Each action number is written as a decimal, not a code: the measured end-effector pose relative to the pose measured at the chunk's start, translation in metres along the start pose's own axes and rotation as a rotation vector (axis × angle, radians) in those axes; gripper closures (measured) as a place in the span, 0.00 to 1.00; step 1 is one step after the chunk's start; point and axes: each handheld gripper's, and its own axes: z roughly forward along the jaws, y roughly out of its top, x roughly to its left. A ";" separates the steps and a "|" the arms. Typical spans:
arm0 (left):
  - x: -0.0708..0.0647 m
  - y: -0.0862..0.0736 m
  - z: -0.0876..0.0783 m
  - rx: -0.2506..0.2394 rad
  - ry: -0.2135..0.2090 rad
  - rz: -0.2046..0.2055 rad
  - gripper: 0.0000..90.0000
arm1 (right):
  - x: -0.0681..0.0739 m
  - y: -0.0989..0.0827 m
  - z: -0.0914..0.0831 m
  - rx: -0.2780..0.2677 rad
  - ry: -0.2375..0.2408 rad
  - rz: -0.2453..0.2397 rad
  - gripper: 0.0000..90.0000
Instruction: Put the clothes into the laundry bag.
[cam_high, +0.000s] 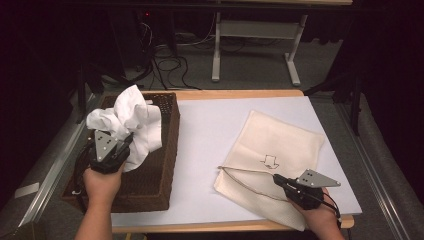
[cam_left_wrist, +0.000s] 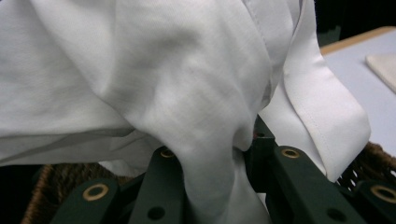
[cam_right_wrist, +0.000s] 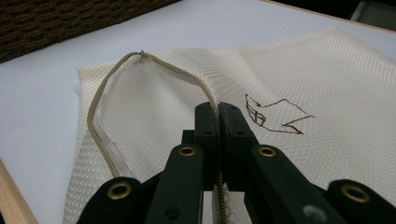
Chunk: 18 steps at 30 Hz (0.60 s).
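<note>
Writing: we can read none.
Sign: we see a hand-drawn arrow outline on the cream mesh bag.

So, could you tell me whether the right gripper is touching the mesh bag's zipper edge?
Touching. In the right gripper view, the right gripper has its jaws shut on the zipper edge of the mesh bag, lifting it open.

Between the two, bare surface lay open. The wicker basket's wall blocked the left hand-held gripper's right side; white cloth crowded ahead.
</note>
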 end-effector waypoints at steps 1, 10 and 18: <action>0.000 0.000 -0.002 -0.018 0.005 -0.003 0.83 | 0.000 0.000 0.000 0.000 0.000 0.001 0.97; 0.000 -0.001 -0.007 -0.062 0.015 -0.005 0.83 | 0.000 0.000 0.001 -0.003 -0.001 0.004 0.97; 0.000 0.003 -0.010 -0.098 0.013 0.005 0.83 | 0.000 0.000 0.000 -0.001 -0.004 0.005 0.97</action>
